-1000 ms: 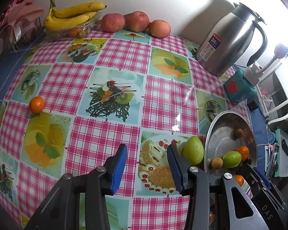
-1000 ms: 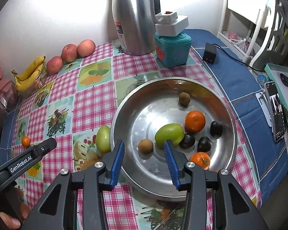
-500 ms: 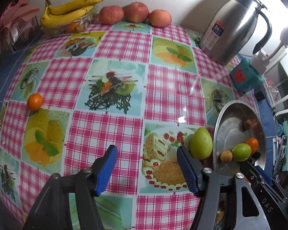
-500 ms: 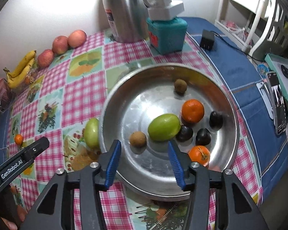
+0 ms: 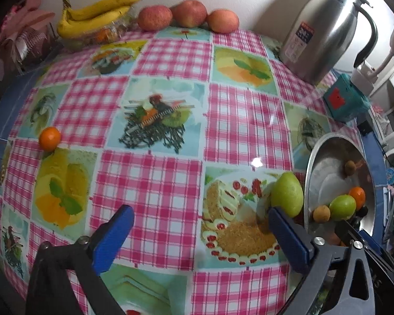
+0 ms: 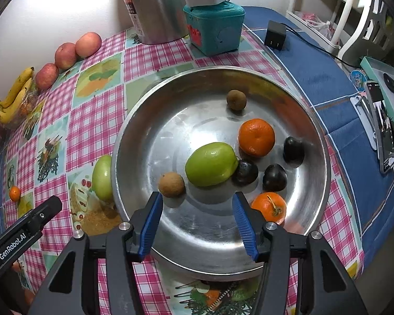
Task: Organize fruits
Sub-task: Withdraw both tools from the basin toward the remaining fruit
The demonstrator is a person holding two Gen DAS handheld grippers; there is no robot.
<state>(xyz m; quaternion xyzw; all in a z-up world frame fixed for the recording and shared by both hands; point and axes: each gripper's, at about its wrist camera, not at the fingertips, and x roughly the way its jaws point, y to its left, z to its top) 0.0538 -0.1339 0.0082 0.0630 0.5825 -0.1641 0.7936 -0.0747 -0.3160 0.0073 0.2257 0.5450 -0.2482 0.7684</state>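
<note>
A white wall [image 5: 262, 2] backs the checked tablecloth [image 5: 176, 173], brightly lit.

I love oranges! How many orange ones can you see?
3: two in the metal bowl, one at the right, one near the front, and a small one alone on the tablecloth. Others may be hidden.

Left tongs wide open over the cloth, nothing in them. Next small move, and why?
Probably shift the left tongs toward the green fruit lying on the cloth just outside the metal bowl and straddle it. Their jaws have just been opening, hold nothing, and that fruit sits beside one blue pad. Most other fruit is already in the bowl; the small orange lies farther off.
</note>
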